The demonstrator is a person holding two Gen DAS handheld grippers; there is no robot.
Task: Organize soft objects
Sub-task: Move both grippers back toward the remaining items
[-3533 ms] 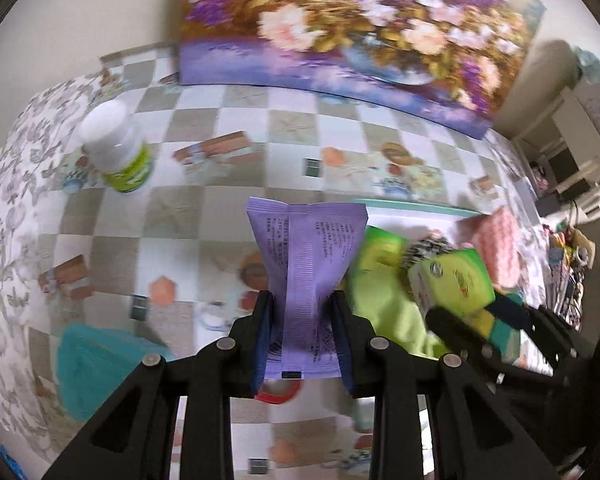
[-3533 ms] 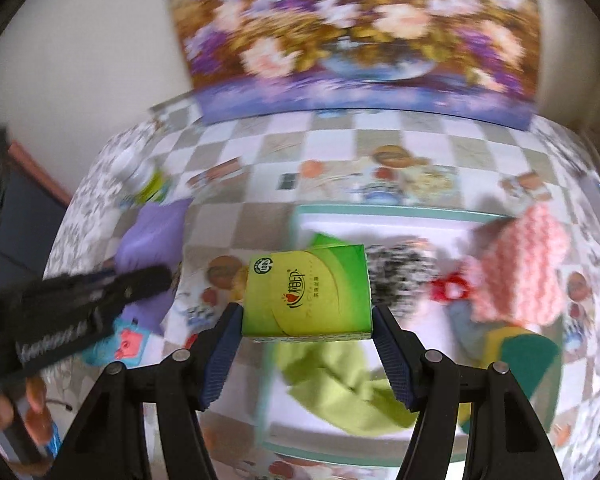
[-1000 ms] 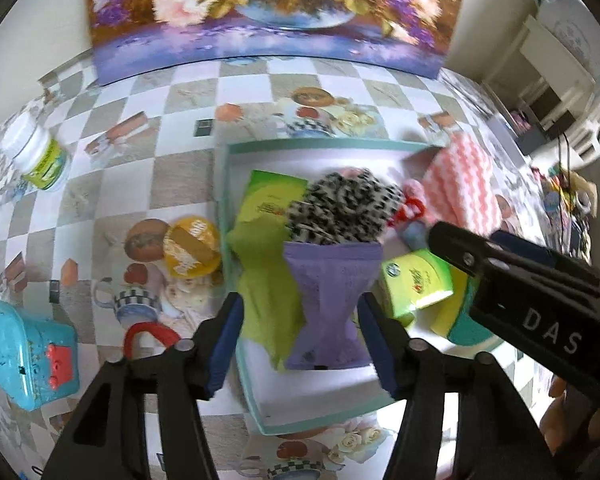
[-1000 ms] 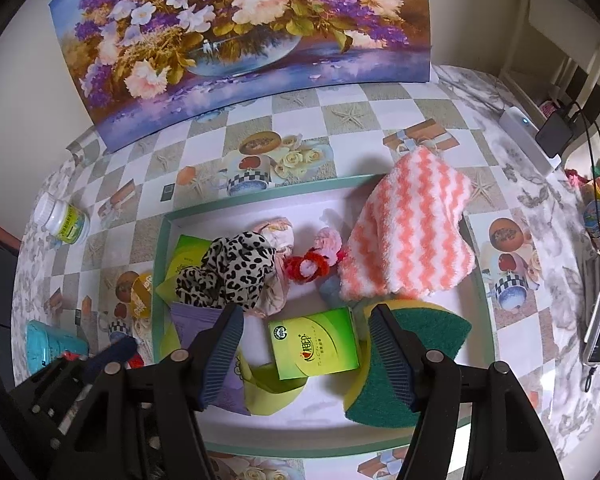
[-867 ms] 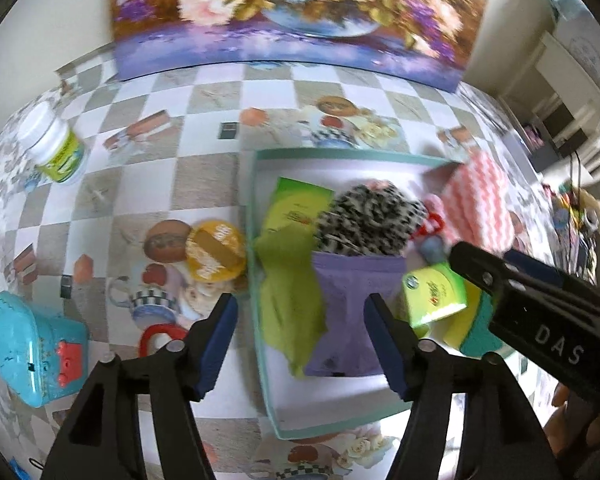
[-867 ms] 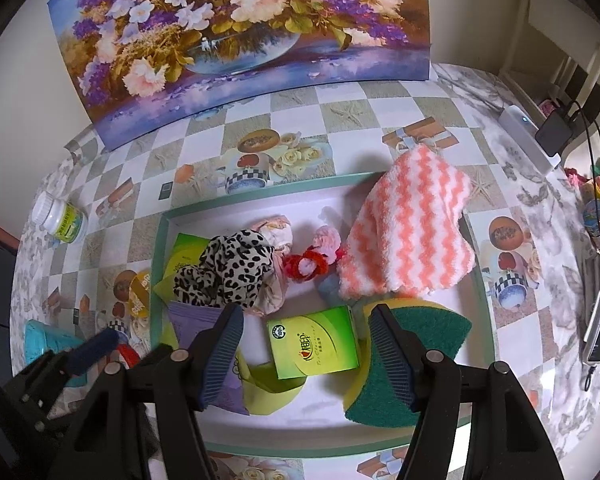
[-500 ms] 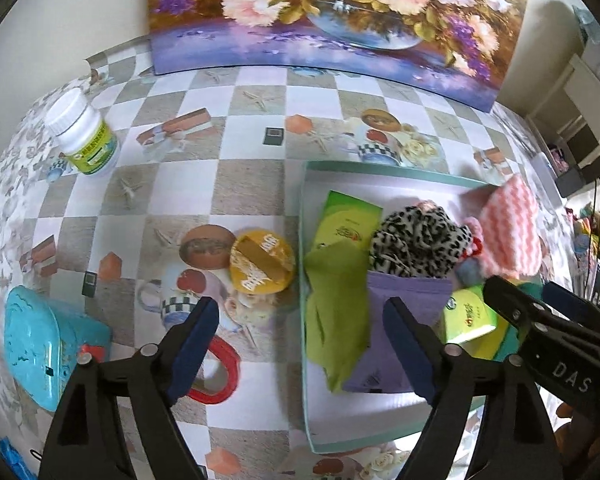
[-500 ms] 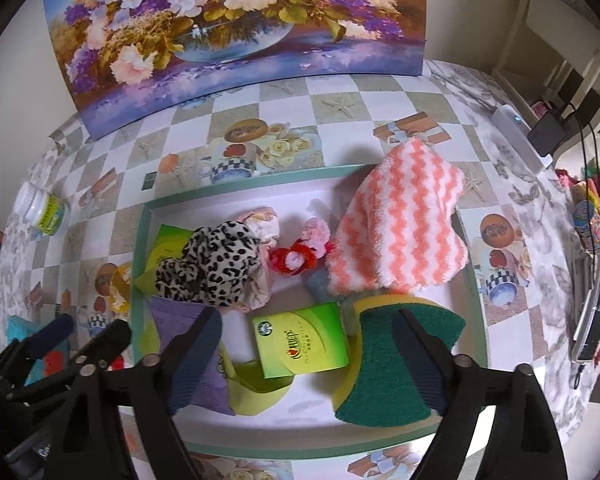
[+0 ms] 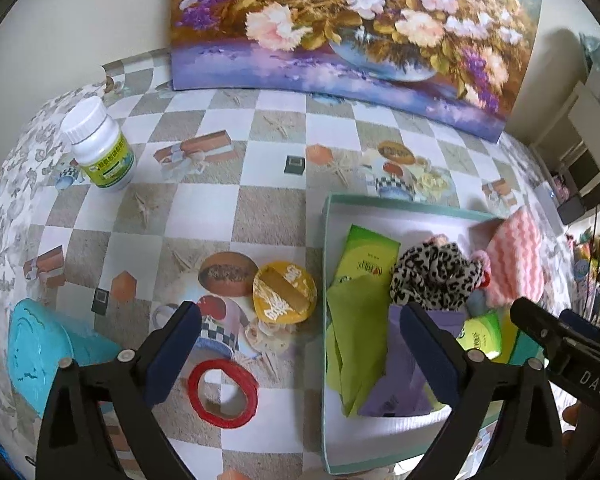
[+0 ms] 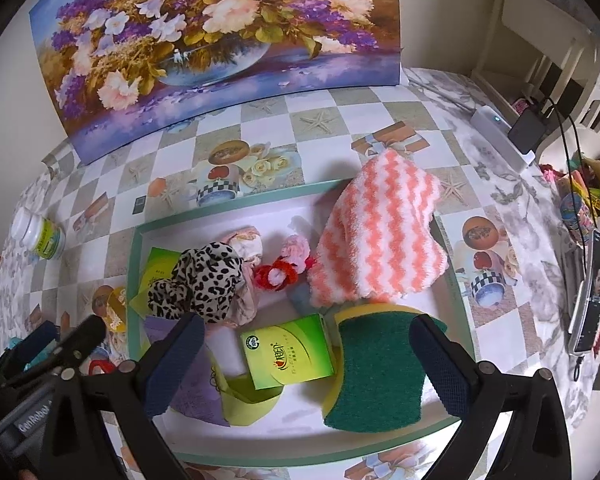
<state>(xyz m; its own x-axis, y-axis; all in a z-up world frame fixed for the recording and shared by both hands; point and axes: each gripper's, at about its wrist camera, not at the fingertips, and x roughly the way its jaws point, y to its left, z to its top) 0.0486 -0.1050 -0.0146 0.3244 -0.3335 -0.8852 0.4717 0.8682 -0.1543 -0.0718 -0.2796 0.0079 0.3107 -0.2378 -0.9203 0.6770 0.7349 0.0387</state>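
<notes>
A teal-rimmed tray (image 9: 325, 264) (image 10: 134, 280) holds the soft things. A purple tissue pack (image 9: 400, 376) (image 10: 196, 392) lies near its front left, on a green cloth (image 9: 352, 332). A small green tissue pack (image 10: 286, 356) (image 9: 480, 336) rests beside a green sponge (image 10: 380, 372). Behind them lie a leopard scrunchie (image 10: 200, 280) and a pink zigzag towel (image 10: 380, 240). My left gripper (image 9: 300, 340) hovers over the tray's left rim, its jaws opening with nothing between them. My right gripper (image 10: 306, 360) stands open above the small green pack, not touching it.
Left of the tray on the checked tablecloth lie a yellow round lid (image 9: 284, 294), a red tape ring (image 9: 222, 394), a teal box (image 9: 44, 348) and a white bottle (image 9: 100, 152). A flower painting (image 9: 340, 20) leans at the back. A phone (image 10: 592, 300) lies far right.
Both grippers carried their packs to the tray and let go. Over the last second the left jaws spread and that gripper slid left across the tray's rim; the right jaws widened in place.
</notes>
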